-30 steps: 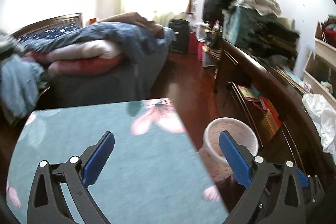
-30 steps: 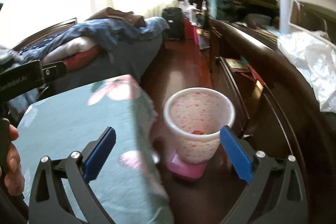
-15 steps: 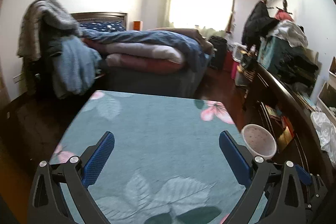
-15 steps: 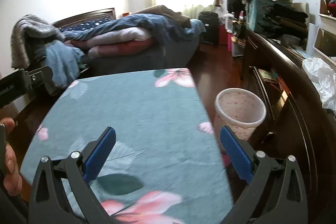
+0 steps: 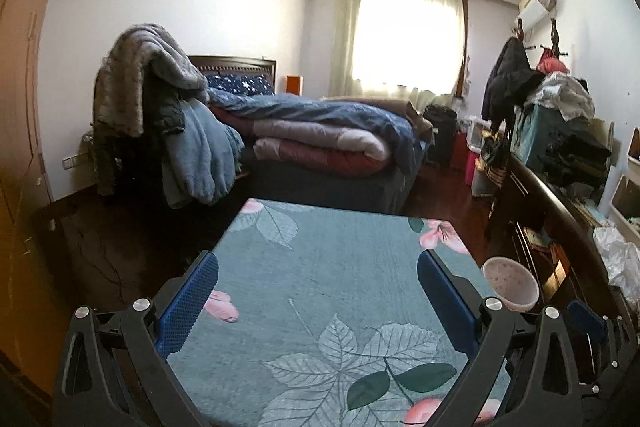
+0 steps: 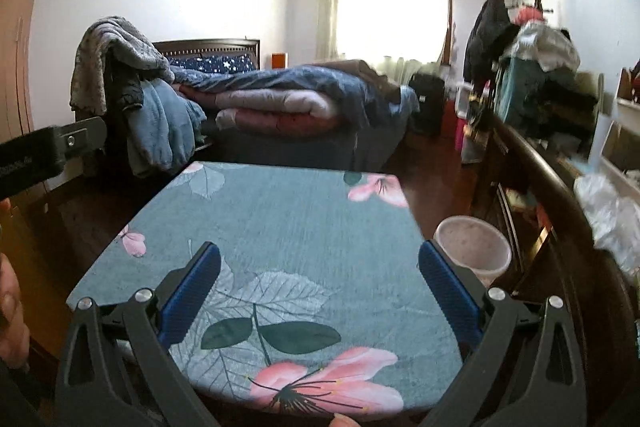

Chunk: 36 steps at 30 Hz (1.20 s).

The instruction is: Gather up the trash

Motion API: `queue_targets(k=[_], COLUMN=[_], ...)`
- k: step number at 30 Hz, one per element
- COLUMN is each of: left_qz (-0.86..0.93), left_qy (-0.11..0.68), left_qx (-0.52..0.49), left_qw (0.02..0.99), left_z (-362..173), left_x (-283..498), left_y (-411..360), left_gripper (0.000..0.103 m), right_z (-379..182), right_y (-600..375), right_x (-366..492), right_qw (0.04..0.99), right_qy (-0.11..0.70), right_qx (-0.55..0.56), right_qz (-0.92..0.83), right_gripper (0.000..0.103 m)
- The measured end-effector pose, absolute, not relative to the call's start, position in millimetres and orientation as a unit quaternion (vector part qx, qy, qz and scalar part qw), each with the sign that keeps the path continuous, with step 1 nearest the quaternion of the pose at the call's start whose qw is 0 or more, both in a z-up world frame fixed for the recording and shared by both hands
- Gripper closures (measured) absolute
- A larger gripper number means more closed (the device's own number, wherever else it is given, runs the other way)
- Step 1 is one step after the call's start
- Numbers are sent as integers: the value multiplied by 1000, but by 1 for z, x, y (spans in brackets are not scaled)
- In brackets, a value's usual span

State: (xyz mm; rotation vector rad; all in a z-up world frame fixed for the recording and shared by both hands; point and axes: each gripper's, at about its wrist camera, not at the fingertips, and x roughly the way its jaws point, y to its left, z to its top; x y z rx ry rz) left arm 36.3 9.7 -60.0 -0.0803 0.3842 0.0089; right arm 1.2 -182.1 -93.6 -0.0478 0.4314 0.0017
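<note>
Both tongs just pulled up and back from the bin [image 6: 472, 247], which sat right between the right tongs' [image 6: 320, 291] tips a second ago. Now it's off to their right, beside the table [image 5: 340, 287]. Left tongs [image 5: 318, 301] and right both wide, empty. No trash visible on the table, so probably done.

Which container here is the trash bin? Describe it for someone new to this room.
Start at the floral-covered table. On the floor just off its right edge, before the dark wooden cabinet, stands the trash bin: a pale round bucket with pinkish speckles, open-topped.
</note>
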Motion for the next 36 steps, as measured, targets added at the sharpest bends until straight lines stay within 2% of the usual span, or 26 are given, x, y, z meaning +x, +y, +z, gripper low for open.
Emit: queue_targets(k=[16,26,36], left_qz=[12,8,11], left_qy=[127,100,110], left_qx=[-34,-36,-37], left_qw=[991,994,993], left_z=[-20,-6,-8], left_x=[-15,-32,-27], left_y=[18,16,16], left_gripper=[4,4,4], right_z=[-17,-4,-9], right_y=[-197,-199,-195], right_x=[-45,-61,-57], right_qw=[992,995,994], right_qy=[128,102,108], right_qx=[21,19,13], right_qz=[-7,-3,-1], right_gripper=[4,3,3])
